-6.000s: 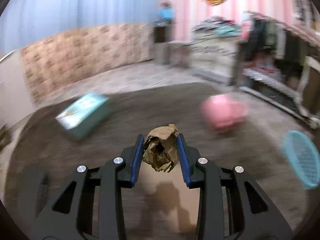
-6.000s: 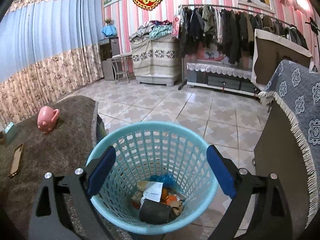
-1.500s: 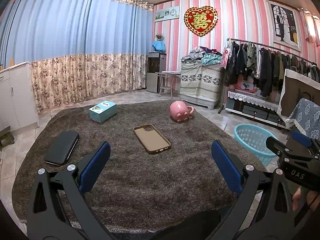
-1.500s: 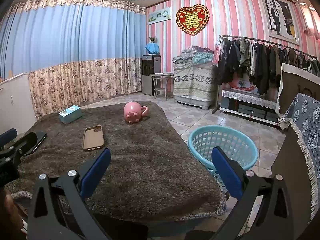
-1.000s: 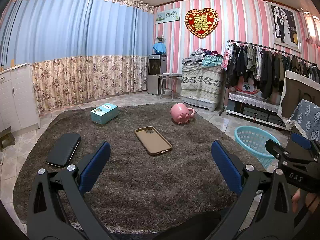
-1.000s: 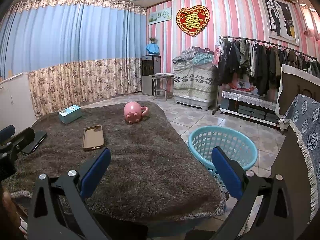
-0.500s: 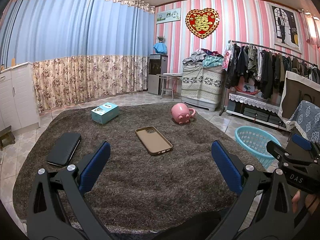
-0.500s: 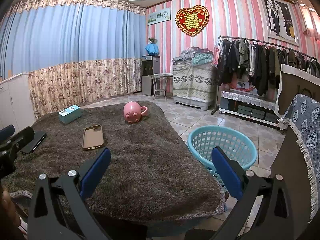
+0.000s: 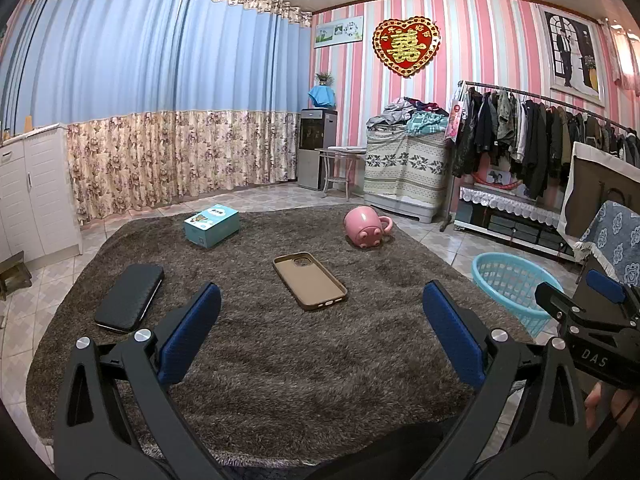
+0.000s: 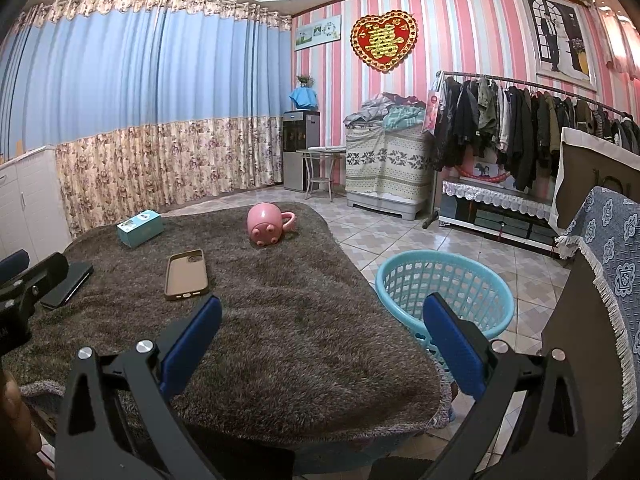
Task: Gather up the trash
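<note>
I hold both grippers raised over the near edge of the bench point(image 9: 280, 380), which is covered by a shaggy brown rug. My left gripper point(image 9: 320, 332) has its blue-padded fingers spread wide with nothing between them, and my right gripper point(image 10: 322, 334) is spread just as wide and equally empty. In the left wrist view the right gripper's black frame shows at the far right edge with a bit of my hand point(image 9: 604, 404) below it; in the right wrist view the left gripper's frame pokes in at the left edge. The trash basket point(image 10: 448, 292), a light blue plastic one with a lattice wall, stands on the tiled floor just beside the right side of the bench, close ahead of my right gripper; I cannot see into it from here. On the rug a tan phone case point(image 9: 310, 280) lies face up near the middle, a black phone point(image 9: 130, 298) lies to its left, a teal box point(image 9: 212, 226) sits at the far left, and a pink pig-shaped mug point(image 9: 366, 228) rests at the far right. No loose scrap shows on the rug. A clothes rack point(image 10: 520, 128) lines the striped wall beyond the basket.
</note>
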`<action>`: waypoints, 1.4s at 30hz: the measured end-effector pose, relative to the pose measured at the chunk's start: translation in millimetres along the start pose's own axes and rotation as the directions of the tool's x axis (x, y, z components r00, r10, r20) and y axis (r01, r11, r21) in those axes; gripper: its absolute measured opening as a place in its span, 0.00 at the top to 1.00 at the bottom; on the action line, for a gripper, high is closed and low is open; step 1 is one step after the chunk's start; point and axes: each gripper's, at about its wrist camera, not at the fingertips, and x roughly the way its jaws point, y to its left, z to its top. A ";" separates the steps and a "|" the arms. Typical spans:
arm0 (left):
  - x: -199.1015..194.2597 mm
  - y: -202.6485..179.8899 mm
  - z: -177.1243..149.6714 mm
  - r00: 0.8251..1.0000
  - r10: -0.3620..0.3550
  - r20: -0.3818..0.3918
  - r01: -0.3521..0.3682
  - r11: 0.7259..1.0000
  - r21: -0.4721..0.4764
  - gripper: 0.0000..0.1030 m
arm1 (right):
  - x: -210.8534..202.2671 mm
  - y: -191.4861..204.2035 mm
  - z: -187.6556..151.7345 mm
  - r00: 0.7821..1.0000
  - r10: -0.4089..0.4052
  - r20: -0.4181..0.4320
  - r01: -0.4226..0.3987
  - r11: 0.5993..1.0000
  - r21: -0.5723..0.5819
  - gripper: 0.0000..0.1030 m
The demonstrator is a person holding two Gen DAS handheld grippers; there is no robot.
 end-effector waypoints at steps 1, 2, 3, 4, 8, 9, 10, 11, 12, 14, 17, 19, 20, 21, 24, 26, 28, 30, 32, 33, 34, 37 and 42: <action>0.0 0.1 0.1 1.000 0.000 0.000 0.000 1.000 -0.001 0.05 | -0.1 -0.1 0.0 1.000 0.000 0.001 0.000 1.000 0.000 0.04; -0.1 0.4 0.4 1.000 -0.001 -0.001 0.001 1.000 -0.003 0.05 | -0.3 -0.5 0.1 1.000 0.000 0.001 0.000 1.000 0.000 0.04; 0.0 0.3 0.4 1.000 -0.002 -0.001 0.002 1.000 -0.003 0.05 | -0.1 -0.1 0.0 1.000 0.000 0.001 0.000 1.000 0.000 0.04; 0.0 0.1 -0.1 1.000 0.000 0.000 0.000 1.000 -0.002 0.05 | -0.1 -0.1 0.0 1.000 0.000 0.001 0.000 1.000 0.000 0.04; 0.2 0.9 -0.1 1.000 0.000 0.001 0.000 1.000 -0.001 0.05 | -0.2 -0.7 0.1 1.000 0.000 0.002 0.000 1.000 -0.001 0.04; 0.0 0.9 0.3 1.000 0.000 0.001 0.000 1.000 -0.002 0.05 | -0.1 0.0 -0.1 1.000 0.000 0.001 0.000 1.000 -0.001 0.04; 0.2 1.2 -0.1 1.000 0.000 0.001 0.000 1.000 -0.002 0.05 | -0.2 -0.1 -0.1 1.000 -0.001 0.002 0.001 1.000 -0.001 0.04; 0.2 1.4 -0.1 1.000 0.000 0.002 0.000 1.000 -0.001 0.05 | -0.2 0.1 -0.2 1.000 -0.001 0.002 0.001 1.000 -0.001 0.04; 0.4 1.8 0.0 1.000 0.000 0.002 0.000 1.000 -0.001 0.05 | -0.2 0.0 -0.2 1.000 0.000 0.002 0.000 1.000 -0.001 0.04; 0.5 1.9 -0.1 1.000 0.000 0.001 0.000 1.000 -0.001 0.05 | 0.0 -0.4 -0.2 1.000 0.001 0.002 -0.001 1.000 -0.001 0.04; 0.6 2.2 0.1 1.000 -0.002 0.001 0.002 1.000 -0.001 0.05 | -0.2 -0.2 -0.4 1.000 0.001 0.004 -0.001 1.000 0.000 0.04; 0.7 1.8 -0.2 1.000 0.000 0.001 0.000 1.000 0.001 0.05 | -0.1 -0.1 -0.2 1.000 0.001 0.004 -0.001 1.000 0.002 0.04; 0.7 1.4 -0.4 1.000 0.000 0.001 0.000 1.000 -0.001 0.05 | 0.1 -0.2 -0.2 1.000 0.001 0.003 -0.001 1.000 0.001 0.04; 0.7 1.3 -0.5 1.000 -0.001 0.000 0.001 1.000 -0.001 0.05 | -0.2 0.4 -0.5 1.000 0.000 0.003 0.000 1.000 0.000 0.04; 0.5 1.0 -0.5 1.000 0.002 0.003 -0.002 1.000 -0.001 0.05 | -0.2 0.3 -0.8 1.000 0.001 0.004 -0.001 1.000 0.001 0.04; 0.8 1.5 -0.6 1.000 0.002 0.002 -0.002 1.000 -0.001 0.05 | -0.1 0.5 -1.0 1.000 0.000 0.004 0.000 1.000 0.000 0.04; 0.6 1.7 -0.2 1.000 0.003 0.002 -0.003 1.000 -0.002 0.05 | 0.0 0.4 -1.2 1.000 0.001 0.004 -0.001 1.000 0.000 0.04; 0.3 1.6 -0.2 1.000 0.003 0.003 -0.003 1.000 -0.002 0.05 | -0.3 0.3 -0.3 1.000 0.000 0.005 0.000 1.000 0.000 0.04; -0.3 1.0 -0.1 1.000 0.006 0.003 -0.006 1.000 0.000 0.05 | 0.1 -0.3 -0.2 1.000 0.000 0.005 0.000 1.000 -0.001 0.04; -0.3 1.0 -0.2 1.000 0.005 0.003 -0.005 1.000 -0.001 0.05 | -0.2 0.4 -0.6 1.000 0.001 0.004 -0.001 1.000 0.000 0.04; -0.4 1.5 0.3 1.000 0.005 0.003 -0.005 1.000 -0.001 0.05 | 0.1 -0.1 -0.6 1.000 0.001 0.004 -0.001 1.000 0.002 0.04; -0.1 1.2 0.1 1.000 0.005 0.002 -0.005 1.000 -0.002 0.05 | 0.1 0.0 -0.6 1.000 0.000 0.004 0.000 1.000 0.001 0.04; -0.3 0.3 -0.5 1.000 0.005 0.003 -0.005 1.000 -0.002 0.05 | 0.2 -0.1 -1.1 1.000 0.000 0.004 0.000 1.000 -0.001 0.04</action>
